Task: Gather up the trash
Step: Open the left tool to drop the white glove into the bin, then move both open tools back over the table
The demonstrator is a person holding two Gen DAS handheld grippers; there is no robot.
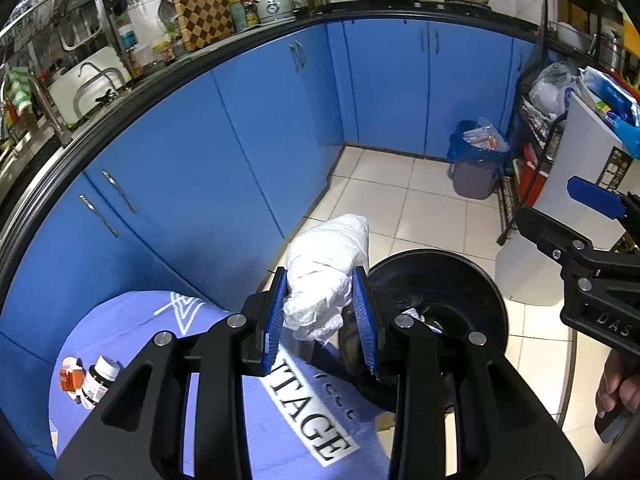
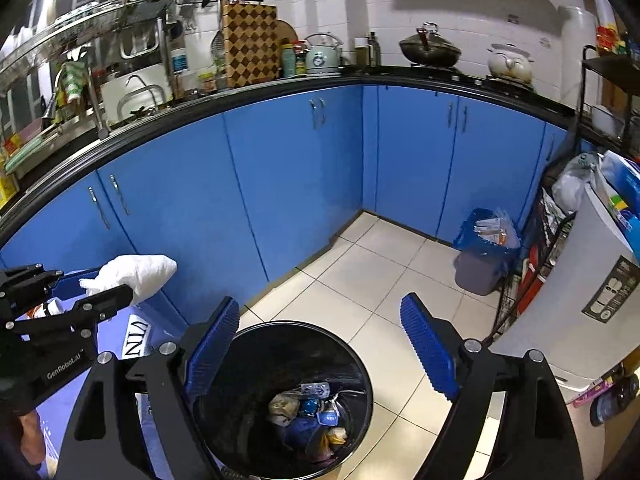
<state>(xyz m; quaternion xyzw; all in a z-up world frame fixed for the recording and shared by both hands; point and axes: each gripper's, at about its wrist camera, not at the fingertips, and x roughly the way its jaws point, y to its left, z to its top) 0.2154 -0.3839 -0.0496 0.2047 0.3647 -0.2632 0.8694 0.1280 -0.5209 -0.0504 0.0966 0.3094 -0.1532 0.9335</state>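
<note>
Left gripper (image 1: 322,312) is clamped tight on a crumpled white paper wad (image 1: 328,276), blue pads pressing both sides, the wad sticking out beyond the fingertips. From this wrist view it sits just at the rim of the black trash bin (image 1: 472,276), above the edge of a blue cloth-covered table (image 1: 256,408) with small bottles (image 1: 96,380) on it. The bin's contents are mostly hidden here behind the fingers.

Over to the right wrist view: right gripper (image 2: 320,344) stands wide apart, nothing between the pads, poised over the bin (image 2: 248,364). Here you look straight in and see wrappers and scraps (image 2: 312,412) piled at the bottom. The wad (image 2: 136,274) shows at far left, beside the bin rather than over it. A grey bin with a blue liner (image 2: 480,264) stands well apart by the blue cabinets (image 2: 280,184).
</note>
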